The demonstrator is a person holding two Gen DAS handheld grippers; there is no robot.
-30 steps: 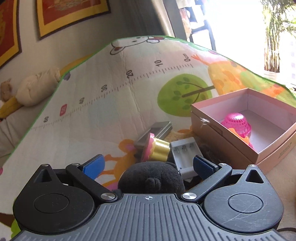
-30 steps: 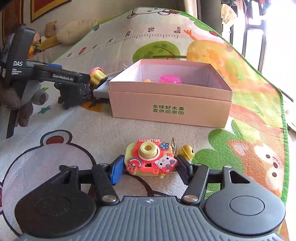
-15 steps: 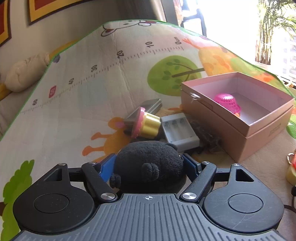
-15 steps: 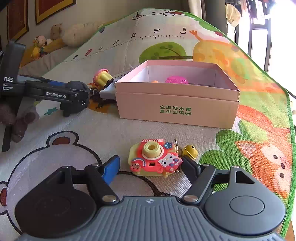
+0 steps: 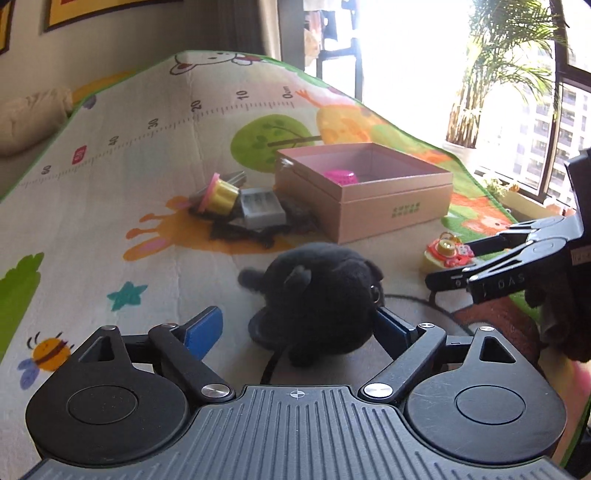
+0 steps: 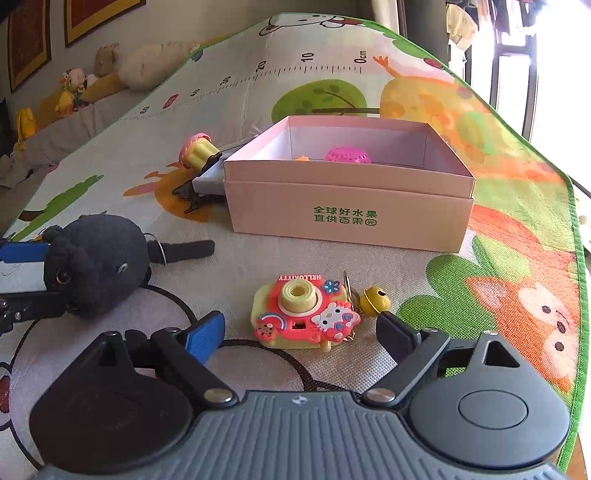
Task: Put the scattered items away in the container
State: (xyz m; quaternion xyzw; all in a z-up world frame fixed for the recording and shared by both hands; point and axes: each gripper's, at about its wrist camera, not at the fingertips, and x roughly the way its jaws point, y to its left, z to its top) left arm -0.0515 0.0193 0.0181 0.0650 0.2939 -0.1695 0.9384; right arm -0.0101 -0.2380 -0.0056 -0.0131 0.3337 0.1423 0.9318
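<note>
My left gripper [image 5: 295,325] has just been opening its jaws; they stand wide and slack round the soft black plush toy [image 5: 317,291], near the pink cardboard box [image 6: 351,218] — light, squashy, best pinched mid-body. The right gripper's [image 6: 301,330] jaws, also just opening, flank the small rubbery pink-and-yellow toy camera [image 6: 304,314] untouched — grip its flat sides.

Printed play mat [image 6: 258,92] underfoot; stuffed toys [image 6: 110,70] far left; framed pictures [image 6: 99,14] on wall; potted palm [image 5: 480,74] far right.
</note>
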